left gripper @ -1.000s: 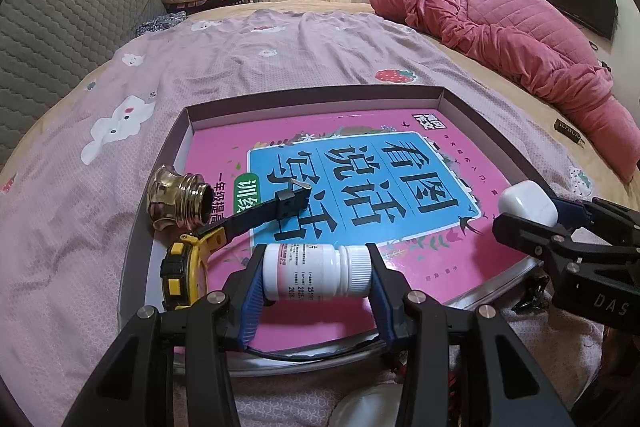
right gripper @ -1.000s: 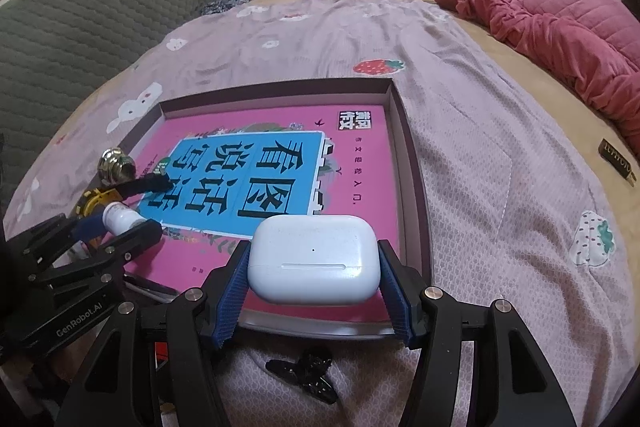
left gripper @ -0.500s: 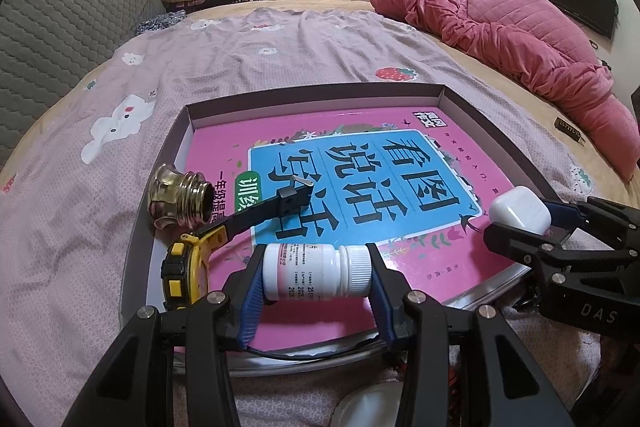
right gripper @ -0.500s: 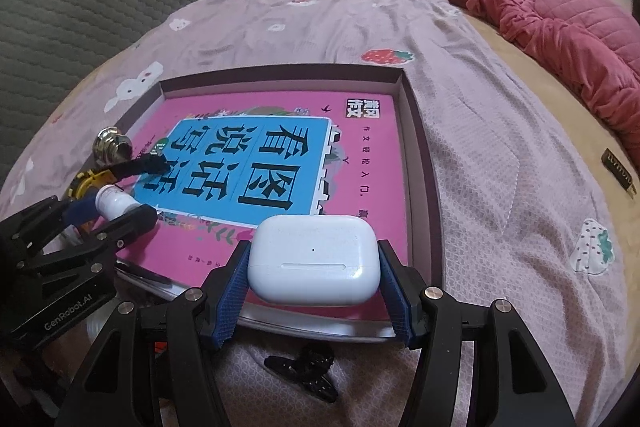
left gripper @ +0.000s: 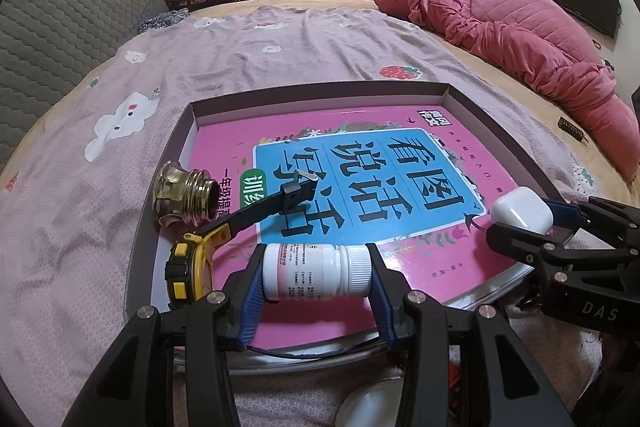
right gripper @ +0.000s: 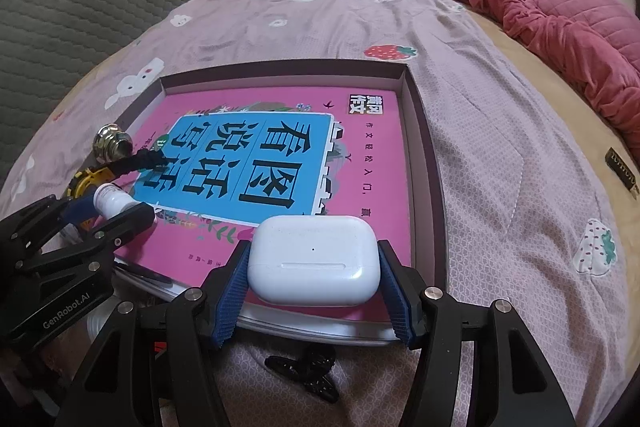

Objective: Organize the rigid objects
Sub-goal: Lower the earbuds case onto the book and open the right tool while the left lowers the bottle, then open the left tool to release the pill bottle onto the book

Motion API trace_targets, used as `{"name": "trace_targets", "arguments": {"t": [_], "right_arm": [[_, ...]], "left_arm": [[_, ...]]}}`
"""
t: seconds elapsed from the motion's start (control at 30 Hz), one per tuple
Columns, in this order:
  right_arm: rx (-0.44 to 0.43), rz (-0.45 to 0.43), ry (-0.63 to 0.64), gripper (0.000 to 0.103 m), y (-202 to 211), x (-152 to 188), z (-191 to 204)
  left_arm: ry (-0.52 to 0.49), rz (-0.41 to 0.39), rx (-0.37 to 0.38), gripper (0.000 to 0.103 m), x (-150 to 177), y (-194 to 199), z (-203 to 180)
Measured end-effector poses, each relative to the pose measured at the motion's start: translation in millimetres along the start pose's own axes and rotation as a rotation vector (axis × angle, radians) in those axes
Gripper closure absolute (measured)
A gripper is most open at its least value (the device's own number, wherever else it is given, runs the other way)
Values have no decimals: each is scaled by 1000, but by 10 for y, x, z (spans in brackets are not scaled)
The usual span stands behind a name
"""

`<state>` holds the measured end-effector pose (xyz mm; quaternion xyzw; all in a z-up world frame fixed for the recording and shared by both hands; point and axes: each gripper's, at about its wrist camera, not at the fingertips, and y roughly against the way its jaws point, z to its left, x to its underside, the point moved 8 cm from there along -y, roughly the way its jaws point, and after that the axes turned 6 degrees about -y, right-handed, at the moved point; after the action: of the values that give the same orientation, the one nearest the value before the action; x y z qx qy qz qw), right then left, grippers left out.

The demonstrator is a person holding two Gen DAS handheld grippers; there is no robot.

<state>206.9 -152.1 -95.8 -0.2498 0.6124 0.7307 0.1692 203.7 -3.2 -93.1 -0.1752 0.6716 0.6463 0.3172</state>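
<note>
My left gripper (left gripper: 316, 277) is shut on a white pill bottle (left gripper: 316, 277), held sideways over the near edge of a shallow box tray (left gripper: 320, 89). My right gripper (right gripper: 314, 263) is shut on a white earbuds case (right gripper: 314, 263) over the tray's near right corner. The case also shows in the left wrist view (left gripper: 522, 207), and the bottle in the right wrist view (right gripper: 114, 201). A pink and blue book (left gripper: 360, 187) lines the tray. A brass fitting (left gripper: 182, 195) and a yellow tape measure (left gripper: 186, 273) with a black strap lie at the tray's left side.
The tray lies on a lilac bedspread (left gripper: 280, 51). A pink quilt (left gripper: 520, 27) is heaped at the right, a grey headboard (left gripper: 60, 27) at the left. A black hair clip (right gripper: 308, 373) lies near the tray's front. A small dark bar (right gripper: 622, 169) lies at far right.
The right gripper with the earbuds case has shifted slightly forward and left over the tray's corner. The left gripper and bottle have barely moved.
</note>
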Motion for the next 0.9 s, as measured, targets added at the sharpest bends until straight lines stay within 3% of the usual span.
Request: {"name": "trace_targets", "arguments": {"t": [0.57,0.9], "right_arm": [[21,-20,12,39,35,4,3],[12,-119,-20,34,290,-44,-87]], "left_arm": [[14,5,-1,57,0,25,48],[33,11,34,57,15,37,57]]}}
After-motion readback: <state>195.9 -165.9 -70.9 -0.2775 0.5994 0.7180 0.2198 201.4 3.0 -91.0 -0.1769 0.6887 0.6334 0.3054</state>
